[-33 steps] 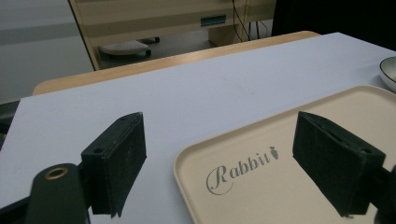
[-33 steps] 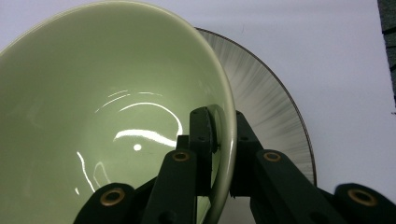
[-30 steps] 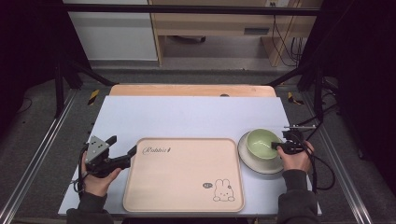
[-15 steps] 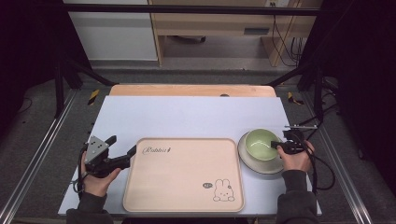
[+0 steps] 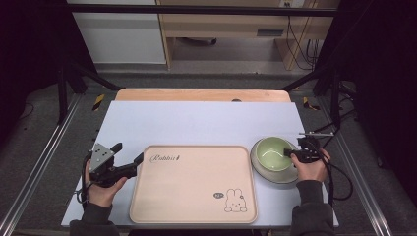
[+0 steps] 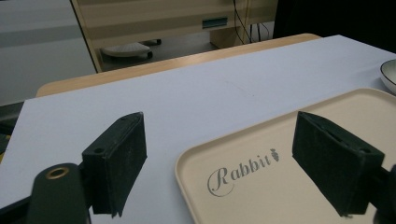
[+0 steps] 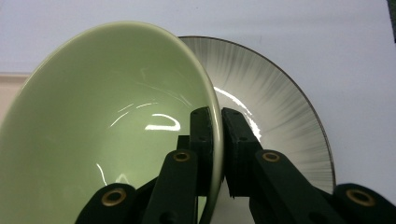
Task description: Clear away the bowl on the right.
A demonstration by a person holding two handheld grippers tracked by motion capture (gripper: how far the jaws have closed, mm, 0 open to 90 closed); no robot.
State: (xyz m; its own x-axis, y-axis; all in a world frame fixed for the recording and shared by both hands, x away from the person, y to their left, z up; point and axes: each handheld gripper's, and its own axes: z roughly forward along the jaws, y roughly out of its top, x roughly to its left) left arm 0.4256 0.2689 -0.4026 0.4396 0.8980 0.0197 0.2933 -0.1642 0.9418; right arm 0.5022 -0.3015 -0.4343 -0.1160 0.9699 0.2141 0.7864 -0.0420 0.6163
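A pale green bowl rests on a grey-white plate at the right of the table. My right gripper is shut on the bowl's right rim, one pad inside the bowl and one outside. A beige tray with "Rabbit" lettering and a bunny drawing lies in the middle front. My left gripper stands open at the tray's left near corner, its jaws straddling the tray's edge without touching it.
A white sheet covers the tabletop; a wooden strip shows along its far edge. Black frame posts stand at both sides. Cables trail off the right gripper toward the table's right edge. Bare sheet lies behind the tray.
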